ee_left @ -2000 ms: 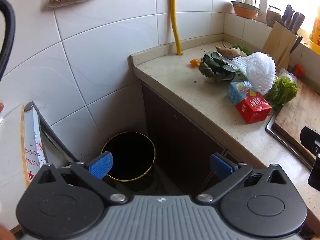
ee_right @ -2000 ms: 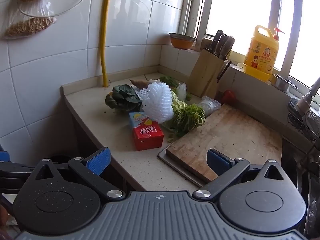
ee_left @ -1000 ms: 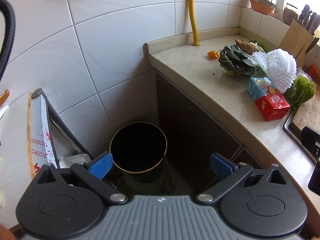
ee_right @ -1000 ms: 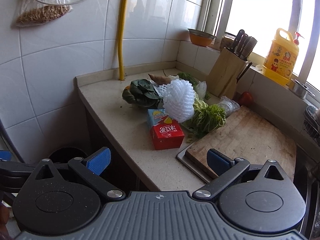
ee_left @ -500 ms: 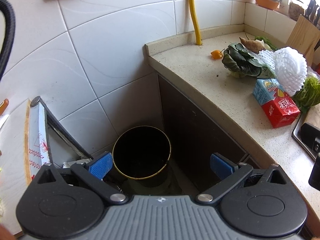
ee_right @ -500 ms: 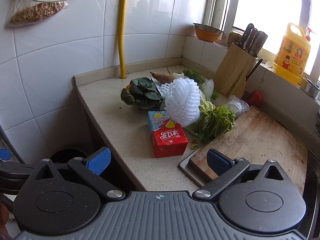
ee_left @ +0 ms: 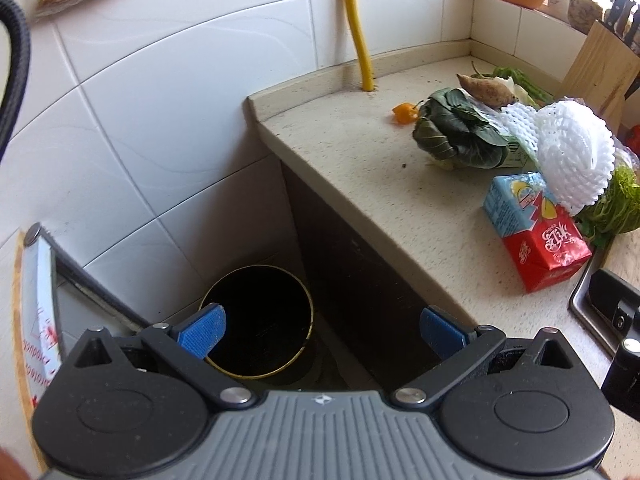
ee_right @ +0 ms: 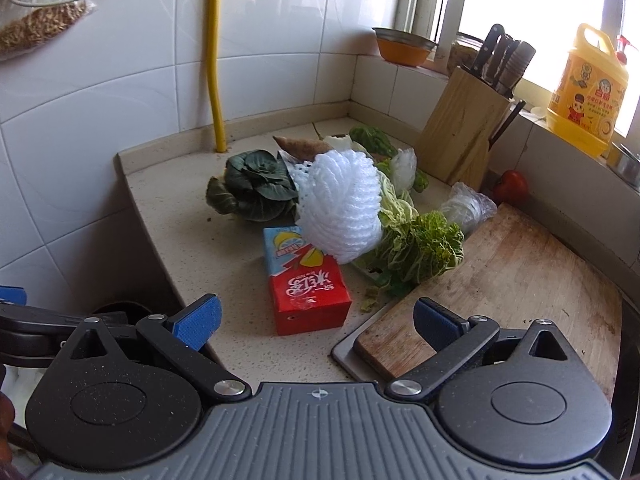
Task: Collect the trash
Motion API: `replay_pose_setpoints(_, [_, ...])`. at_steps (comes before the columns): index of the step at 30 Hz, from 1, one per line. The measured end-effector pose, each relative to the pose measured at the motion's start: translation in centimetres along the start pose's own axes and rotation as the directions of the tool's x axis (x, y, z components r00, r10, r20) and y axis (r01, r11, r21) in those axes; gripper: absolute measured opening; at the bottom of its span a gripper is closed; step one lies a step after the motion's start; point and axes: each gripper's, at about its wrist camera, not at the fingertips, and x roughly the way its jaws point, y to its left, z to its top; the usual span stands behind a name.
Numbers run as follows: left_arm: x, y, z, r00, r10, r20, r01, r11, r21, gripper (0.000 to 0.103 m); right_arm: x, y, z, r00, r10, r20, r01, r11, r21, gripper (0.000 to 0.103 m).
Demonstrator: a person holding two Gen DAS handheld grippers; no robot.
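Probably light and crushable, red-and-blue carton (ee_right: 306,280) lying flat near table (ee_right: 200,240) edge, just ahead of wide-open, empty right tool (ee_right: 316,320): best gripped across narrow sides; left tool (ee_left: 320,332) likewise open.

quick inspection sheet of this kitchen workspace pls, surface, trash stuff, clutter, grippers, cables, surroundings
surface: speckled beige stone countertop, crumbs beside the greens.
job's things: red and blue drink carton lying flat; white foam fruit net beside it; black round bin on the floor below.
clutter: dark leafy greens, wooden cutting board, wooden knife block.
grippers: left gripper open above the bin; right gripper open, empty.
cables: black corrugated hose, top left.
surroundings: white tiled wall, yellow pipe.
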Motion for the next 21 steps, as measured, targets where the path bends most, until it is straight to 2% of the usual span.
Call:
replay_pose_setpoints(10, [2.2, -2.0, 2.1, 0.999, -0.027, -0.028, 0.027, 0.999, 0.021, 0.102, 2.9, -2.5, 0.8, 0.999, -0.031, -0.041, 0.032, 0.999, 0.04, 0.103])
replay_pose_setpoints(21, [3.4, -5.2, 5.6, 0.997, -0.083, -0.008, 0.083, 0.995, 0.05, 0.101, 5.8, -5.9, 3.5, 0.999, -0.029, -0.018, 0.03, 0.997, 0.064, 0.103])
